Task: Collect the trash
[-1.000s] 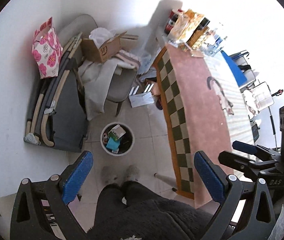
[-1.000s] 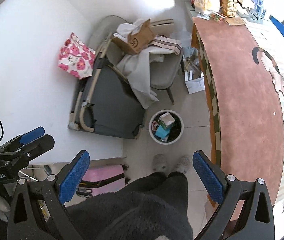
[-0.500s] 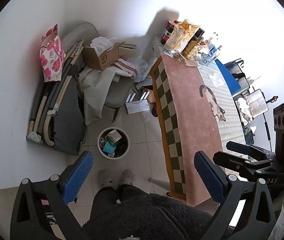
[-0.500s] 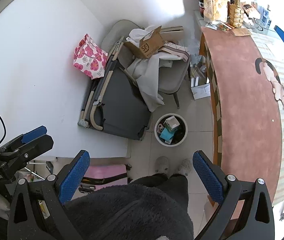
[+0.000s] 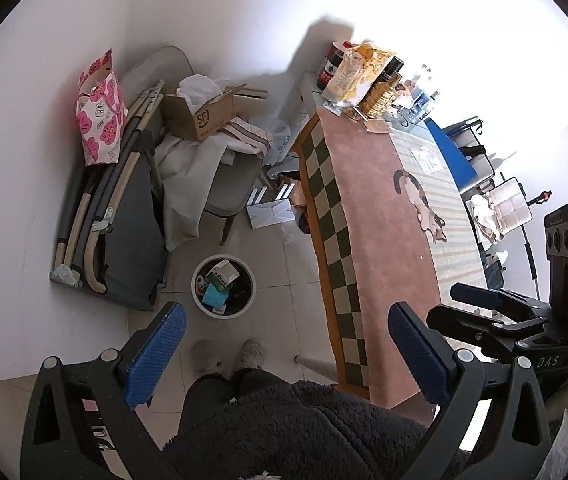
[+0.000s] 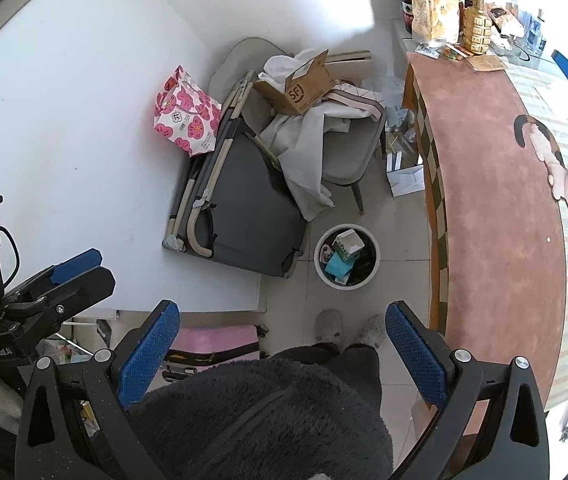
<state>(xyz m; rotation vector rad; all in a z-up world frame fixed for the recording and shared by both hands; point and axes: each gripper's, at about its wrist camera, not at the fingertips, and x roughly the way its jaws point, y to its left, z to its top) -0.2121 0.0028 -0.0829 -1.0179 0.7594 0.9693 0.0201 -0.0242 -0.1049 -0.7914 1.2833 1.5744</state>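
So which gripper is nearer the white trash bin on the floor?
Left, though only slightly. The trash bin sits just ahead of the left gripper, toward its left finger; from the right gripper it lies further ahead, right of centre.

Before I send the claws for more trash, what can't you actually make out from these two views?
- Bin bottom: both views, buried under cartons and wrappers.
- Floor under the table: both views, hidden by the tabletop and cloth.
- Bottles at the table's far end: left view, washed out by window glare.
- Box contents: right view, its flap blocks them.
- Floor by the slippers: the dark fleece covers it.
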